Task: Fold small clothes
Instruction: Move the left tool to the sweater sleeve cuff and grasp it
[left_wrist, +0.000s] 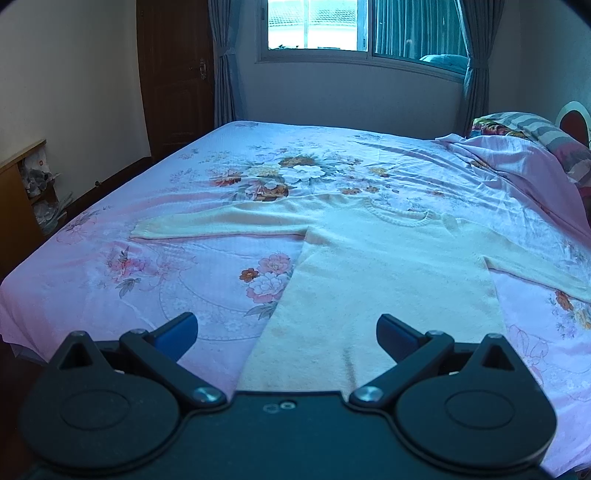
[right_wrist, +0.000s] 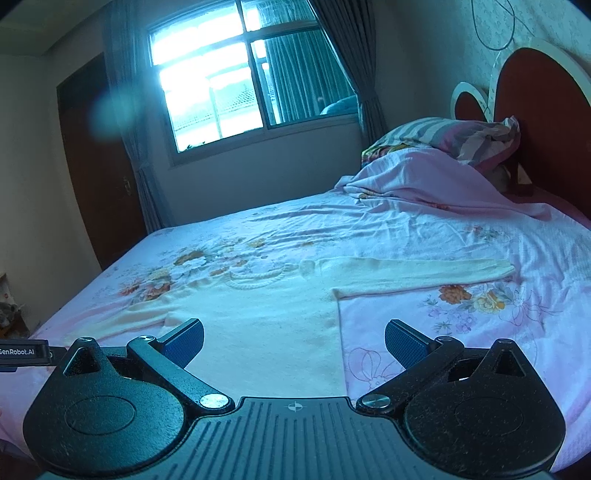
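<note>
- The left hand-held gripper (left_wrist: 287, 332) and the right hand-held gripper (right_wrist: 294, 341) hover with jaws spread wide, holding nothing.
- Just beyond, the cream sweater (left_wrist: 373, 273) lies flat on the bed (left_wrist: 166, 280), sleeves outstretched; no fold looks started.
- Pillows (right_wrist: 454, 136) sit farthest away.

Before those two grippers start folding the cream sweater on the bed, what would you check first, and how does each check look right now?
1. Sweater lies flat, front up: ok.
2. Both sleeves spread out: left sleeve ok, right sleeve ok.
3. Left gripper open, holding nothing: ok.
4. Right gripper open, holding nothing: ok.
5. Nothing lying on the sweater: ok.
6. Bottom hem straight: cannot tell, hidden behind the grippers.
</note>
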